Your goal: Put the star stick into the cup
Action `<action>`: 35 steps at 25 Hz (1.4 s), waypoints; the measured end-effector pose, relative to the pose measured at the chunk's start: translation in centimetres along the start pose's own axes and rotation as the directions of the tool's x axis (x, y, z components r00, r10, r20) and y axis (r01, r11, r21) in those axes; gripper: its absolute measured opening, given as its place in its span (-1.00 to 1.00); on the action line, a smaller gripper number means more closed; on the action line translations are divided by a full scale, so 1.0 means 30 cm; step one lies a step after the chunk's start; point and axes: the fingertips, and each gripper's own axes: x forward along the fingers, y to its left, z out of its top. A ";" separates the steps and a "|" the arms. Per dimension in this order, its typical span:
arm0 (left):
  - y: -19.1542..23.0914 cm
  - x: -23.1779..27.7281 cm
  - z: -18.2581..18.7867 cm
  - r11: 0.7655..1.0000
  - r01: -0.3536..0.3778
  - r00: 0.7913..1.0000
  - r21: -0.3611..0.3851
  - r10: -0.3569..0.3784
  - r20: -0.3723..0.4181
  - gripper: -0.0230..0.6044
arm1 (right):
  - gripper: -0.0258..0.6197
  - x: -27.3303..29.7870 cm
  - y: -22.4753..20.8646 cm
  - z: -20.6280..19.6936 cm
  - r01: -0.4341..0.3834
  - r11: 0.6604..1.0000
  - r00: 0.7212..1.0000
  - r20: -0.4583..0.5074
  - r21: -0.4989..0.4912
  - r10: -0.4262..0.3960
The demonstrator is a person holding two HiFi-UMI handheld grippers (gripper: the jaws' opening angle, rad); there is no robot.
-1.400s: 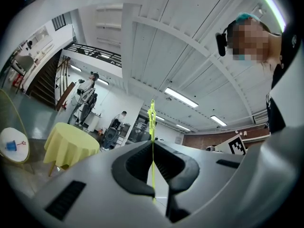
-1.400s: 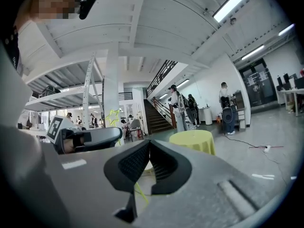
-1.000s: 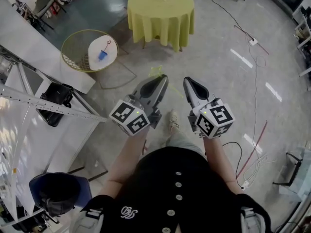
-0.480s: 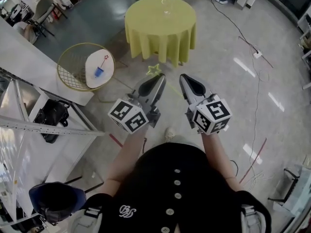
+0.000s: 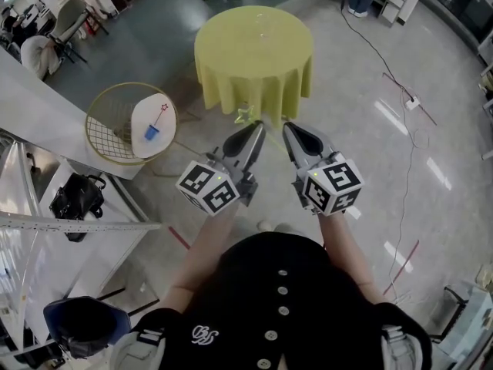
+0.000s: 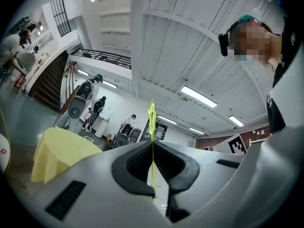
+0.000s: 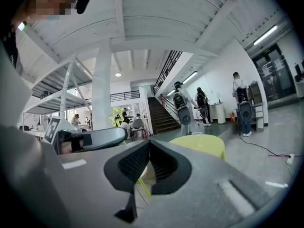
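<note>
My left gripper is shut on a thin yellow-green star stick. Its star pokes out past the fingertips, just in front of the yellow tablecloth's hem. In the left gripper view the stick runs up between the closed jaws to the star. My right gripper is beside it, shut with nothing in it; its jaws meet at the tip. The round yellow table is straight ahead. A small clear cup seems to stand on the table.
A gold wire basket with a white picture board on it stands left of the table. A long white table and a black bag are at the left. Cables cross the floor on the right. People stand far off.
The yellow table has come closer to both grippers. The star now reaches the tablecloth's hem. Both grippers keep the same pose, side by side.
</note>
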 end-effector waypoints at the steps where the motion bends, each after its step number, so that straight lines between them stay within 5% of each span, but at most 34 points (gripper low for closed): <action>1: 0.011 0.011 -0.004 1.000 -0.001 1.000 -0.003 0.001 -0.008 -0.88 | -0.91 0.006 -0.015 -0.001 0.004 1.000 1.000 0.001 0.008 -0.004; 19: 0.180 0.221 -0.035 0.997 0.052 0.998 -0.056 -0.053 -0.024 -0.88 | -0.91 0.137 -0.206 -0.022 0.068 0.997 0.998 -0.021 0.039 -0.067; 35: 0.533 0.422 0.080 0.996 0.055 0.997 -0.064 -0.058 -0.043 -0.88 | -0.91 0.541 -0.376 0.039 0.080 0.995 0.996 -0.040 0.054 -0.078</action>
